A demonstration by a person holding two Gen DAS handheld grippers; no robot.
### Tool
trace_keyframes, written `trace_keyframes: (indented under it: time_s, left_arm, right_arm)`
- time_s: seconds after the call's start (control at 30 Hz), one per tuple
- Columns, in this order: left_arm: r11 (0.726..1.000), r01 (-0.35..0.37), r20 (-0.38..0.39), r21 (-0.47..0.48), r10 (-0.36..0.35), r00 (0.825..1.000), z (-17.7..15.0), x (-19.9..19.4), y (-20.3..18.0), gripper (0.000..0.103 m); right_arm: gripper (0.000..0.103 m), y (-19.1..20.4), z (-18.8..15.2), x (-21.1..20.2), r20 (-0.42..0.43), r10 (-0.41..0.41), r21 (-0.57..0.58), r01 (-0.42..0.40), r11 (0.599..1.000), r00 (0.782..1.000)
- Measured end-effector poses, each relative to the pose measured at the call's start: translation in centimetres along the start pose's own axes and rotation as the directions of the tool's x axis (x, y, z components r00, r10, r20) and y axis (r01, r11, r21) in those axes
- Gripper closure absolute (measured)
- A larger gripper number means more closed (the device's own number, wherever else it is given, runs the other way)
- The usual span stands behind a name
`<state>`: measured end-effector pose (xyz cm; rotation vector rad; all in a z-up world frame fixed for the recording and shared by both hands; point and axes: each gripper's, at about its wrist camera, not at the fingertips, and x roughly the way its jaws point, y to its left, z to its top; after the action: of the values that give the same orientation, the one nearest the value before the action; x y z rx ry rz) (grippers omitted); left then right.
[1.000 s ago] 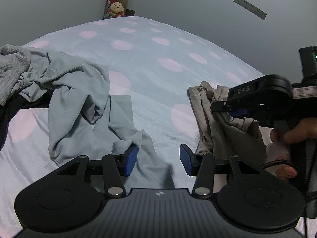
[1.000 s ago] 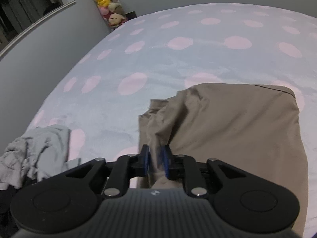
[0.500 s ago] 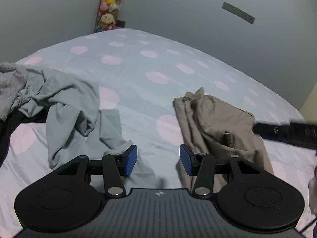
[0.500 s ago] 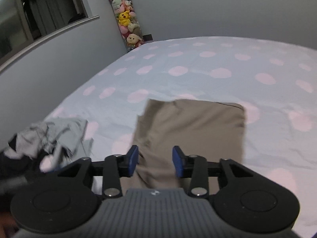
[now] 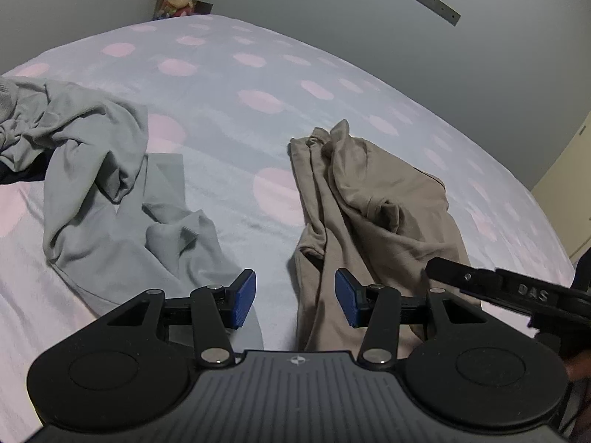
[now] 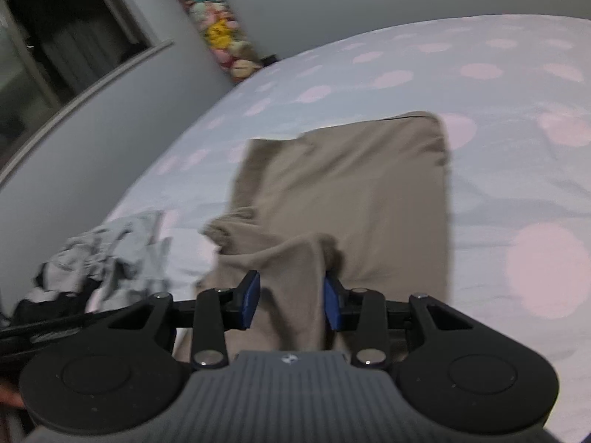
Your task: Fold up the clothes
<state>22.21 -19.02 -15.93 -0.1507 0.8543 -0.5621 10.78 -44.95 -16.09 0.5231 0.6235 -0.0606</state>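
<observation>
Having let go of the tan garment [image 6: 354,192] it pinched a second ago, the right tongs [image 6: 291,301] now stand wide, a loose ridge of cloth between the pads. The left tongs [image 5: 294,297] stay wide over the bed [image 5: 229,85], the tan garment just ahead-right, the grey garment [image 5: 99,170] crumpled ahead-left. That fold seems laid down.
</observation>
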Motion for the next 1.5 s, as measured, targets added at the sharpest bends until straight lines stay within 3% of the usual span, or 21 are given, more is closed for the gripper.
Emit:
trace_keyframes:
  time_s: [0.13, 0.3, 0.53, 0.67, 0.9, 1.03, 1.13, 1.23, 1.3, 1.5]
  left_arm:
    - [1.000, 0.000, -0.010, -0.012, 0.000, 1.000, -0.1, 0.0, 0.2, 0.058]
    - [0.999, 0.001, -0.001, -0.034, -0.001, 1.000, 0.0, -0.4, 0.5, 0.058]
    - [0.998, 0.058, -0.010, -0.021, -0.058, 0.998, 0.0, -0.3, 0.0, 0.056]
    - [0.993, 0.108, -0.034, 0.045, -0.106, 0.994, -0.4, 0.0, -1.6, 0.052]
    - [0.981, 0.108, -0.096, 0.164, -0.093, 0.991, -2.3, 0.8, -4.1, 0.052]
    - [0.975, 0.100, -0.061, 0.197, -0.090, 0.994, -2.6, 0.5, -4.5, 0.054]
    - [0.973, 0.094, -0.052, 0.211, -0.085, 0.995, -2.7, 1.0, -4.5, 0.058]
    - [0.974, 0.103, -0.074, 0.204, -0.089, 0.993, -2.9, 1.9, -4.4, 0.070]
    - [0.972, 0.109, -0.080, 0.208, -0.094, 0.992, -3.1, 2.1, -4.5, 0.072]
    - [0.964, 0.071, -0.087, 0.258, -0.050, 0.995, -3.6, 2.6, -5.1, 0.073]
  right_arm:
    - [0.070, 3.0, -1.5, -0.5, 0.005, 0.036, -0.111, -0.035, 0.993, 0.999]
    - [0.070, 6.1, -4.4, 0.3, -0.044, 0.037, -0.226, -0.046, 0.973, 0.998]
    - [0.070, 7.5, -7.4, 0.9, -0.097, 0.035, -0.265, -0.059, 0.962, 0.995]
    - [0.070, 7.0, -7.9, -0.6, -0.078, 0.005, -0.249, -0.025, 0.968, 0.997]
    - [0.069, 5.5, -9.1, -4.6, -0.005, -0.094, -0.277, 0.089, 0.957, 0.996]
    - [0.068, 4.1, -9.6, -5.8, 0.005, -0.131, -0.281, 0.127, 0.951, 0.991]
    - [0.068, 3.1, -9.8, -6.1, 0.014, -0.156, -0.263, 0.154, 0.952, 0.988]
    - [0.068, 2.4, -9.9, -6.4, 0.032, -0.189, -0.266, 0.191, 0.945, 0.981]
    - [0.062, 2.2, -10.0, -6.5, 0.047, -0.202, -0.274, 0.207, 0.939, 0.978]
    - [0.062, 1.6, -10.1, -6.5, 0.050, -0.209, -0.260, 0.215, 0.941, 0.977]
